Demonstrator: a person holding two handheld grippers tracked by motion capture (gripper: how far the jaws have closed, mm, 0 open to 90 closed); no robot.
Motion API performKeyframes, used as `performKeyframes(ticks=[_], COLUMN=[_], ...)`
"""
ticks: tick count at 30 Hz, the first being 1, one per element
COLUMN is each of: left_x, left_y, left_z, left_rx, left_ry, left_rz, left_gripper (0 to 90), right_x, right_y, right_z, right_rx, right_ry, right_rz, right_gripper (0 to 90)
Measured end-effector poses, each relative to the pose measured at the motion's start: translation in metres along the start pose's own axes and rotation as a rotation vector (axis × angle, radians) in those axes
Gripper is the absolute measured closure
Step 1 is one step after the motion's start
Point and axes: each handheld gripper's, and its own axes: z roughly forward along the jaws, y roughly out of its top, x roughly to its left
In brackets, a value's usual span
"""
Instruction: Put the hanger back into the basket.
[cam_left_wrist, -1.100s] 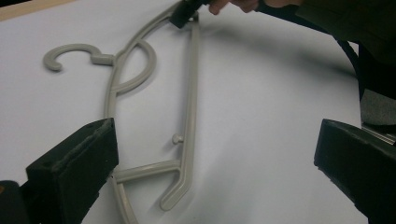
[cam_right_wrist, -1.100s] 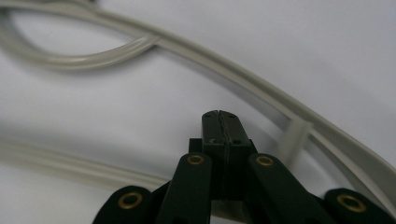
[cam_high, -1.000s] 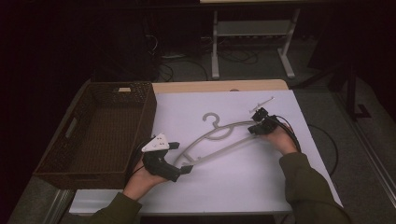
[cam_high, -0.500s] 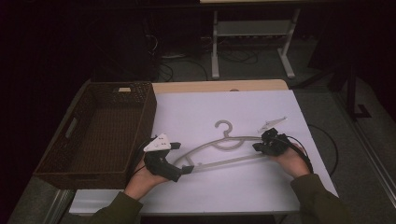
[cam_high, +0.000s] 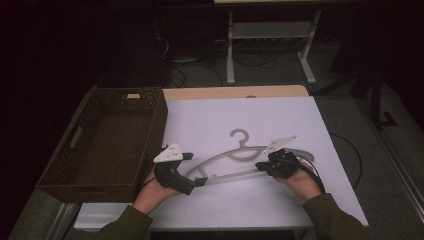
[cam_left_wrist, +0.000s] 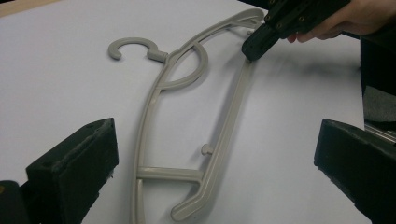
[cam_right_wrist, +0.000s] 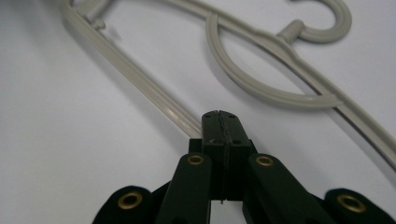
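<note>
on the white sheet (cam_high: 260, 120) that covers the table lies a grey plastic hanger (cam_high: 235, 162), flat, its hook pointing away from the person and its long bar running between the two hands. at its left end, the left gripper (cam_high: 192, 169) sits with its black jaws spread wide, one on each side of the hanger's tip; in the left gripper view the hanger (cam_left_wrist: 187, 121) runs up between those jaws without touching either pad. at the other end, the right gripper (cam_high: 261, 165) has its jaws pressed tight together, and in the right gripper view the closed tip (cam_right_wrist: 220, 122) sits on the straight lower bar of the hanger (cam_right_wrist: 261, 88); whether it pinches the bar or only rests against it, i cannot tell. to the left of the sheet, just beside it, stands a dark woven basket (cam_high: 60, 165), near the left hand (cam_high: 152, 192). the right hand (cam_high: 302, 182) rests low on the sheet behind its gripper.
</note>
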Motion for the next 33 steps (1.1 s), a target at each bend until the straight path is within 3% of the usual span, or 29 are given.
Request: performKeyframes(ticks=[5,16,25,27,31,33], left_x=[0.000,0.002,0.017,0.024,0.035,0.040], left_y=[0.000,0.001,0.015,0.019,0.028,0.031], left_z=[0.000,0.006,0.039,0.047,0.063,0.071], left_rx=[0.000,0.014,0.084,0.105,0.152,0.179], left_ry=[0.001,0.013,0.039,0.034,0.045,0.039], left_rz=[-0.001,-0.002,0.022,0.016,0.028,0.036], left_gripper=[0.0,0.0,0.5,5.9,8.4,15.7], right_x=[0.000,-0.001,-0.002,-0.002,-0.002,-0.002], right_y=[-0.001,-0.005,-0.005,-0.005,-0.006,-0.006], right_z=[0.002,0.008,0.010,0.010,0.011,0.011], right_rx=[0.005,0.045,0.061,0.064,0.066,0.065], right_ry=[-0.018,-0.004,0.000,0.004,0.005,0.007], right_rz=[-0.006,0.004,-0.004,-0.002,-0.007,-0.008], right_gripper=[89.6,89.7,89.7,89.7,89.7,89.7])
